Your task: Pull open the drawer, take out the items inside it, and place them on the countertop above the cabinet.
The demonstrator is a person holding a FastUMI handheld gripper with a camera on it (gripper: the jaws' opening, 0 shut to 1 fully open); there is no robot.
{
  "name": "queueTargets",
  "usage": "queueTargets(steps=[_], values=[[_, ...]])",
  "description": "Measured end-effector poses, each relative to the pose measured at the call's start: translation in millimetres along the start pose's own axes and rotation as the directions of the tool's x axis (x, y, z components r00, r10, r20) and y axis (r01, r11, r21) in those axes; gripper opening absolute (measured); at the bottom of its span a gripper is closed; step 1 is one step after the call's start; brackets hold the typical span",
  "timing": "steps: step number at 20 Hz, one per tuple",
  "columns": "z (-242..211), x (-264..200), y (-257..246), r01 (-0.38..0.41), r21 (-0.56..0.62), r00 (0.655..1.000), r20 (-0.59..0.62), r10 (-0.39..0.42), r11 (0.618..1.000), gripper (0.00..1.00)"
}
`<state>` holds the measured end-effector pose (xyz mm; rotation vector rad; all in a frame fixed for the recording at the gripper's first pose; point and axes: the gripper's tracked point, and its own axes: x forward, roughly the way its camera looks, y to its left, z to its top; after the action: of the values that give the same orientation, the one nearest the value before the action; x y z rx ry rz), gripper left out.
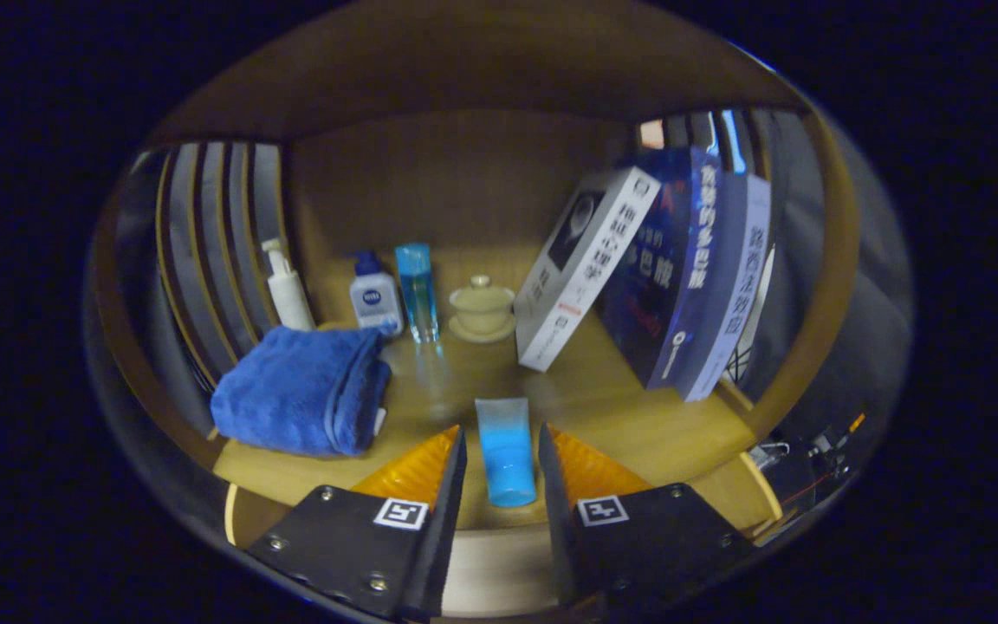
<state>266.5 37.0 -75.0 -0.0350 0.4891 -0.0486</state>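
A light blue tube lies on the wooden countertop near its front edge, cap end toward me. It sits between the two fingers of my gripper. The fingers stand close on either side of it, with a thin strip of wood showing on each side, so neither one presses on it. The gripper is open by a little more than the tube's width.
A folded blue towel lies left of the fingers. Beyond it stand a white pump bottle, a small blue-capped bottle, a clear blue bottle and a lidded cup. Several books lean at the right.
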Motion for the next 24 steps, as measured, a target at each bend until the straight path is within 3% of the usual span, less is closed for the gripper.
queueTargets(steps=[4,9,15,24], values=[[17.7,-49.1,-16.9,0.056,0.043,0.99,0.131,-0.061,0.998,0.48],[2.4,-108.2,-39.7,0.149,0.074,0.963,0.215,-0.161,0.986,0.48],[-55.0,-148.1,-53.3,0.204,0.086,0.955,0.201,-0.218,0.975,0.48],[-131.0,-171.9,-49.9,0.208,0.099,0.961,0.163,-0.222,0.973,0.48]])
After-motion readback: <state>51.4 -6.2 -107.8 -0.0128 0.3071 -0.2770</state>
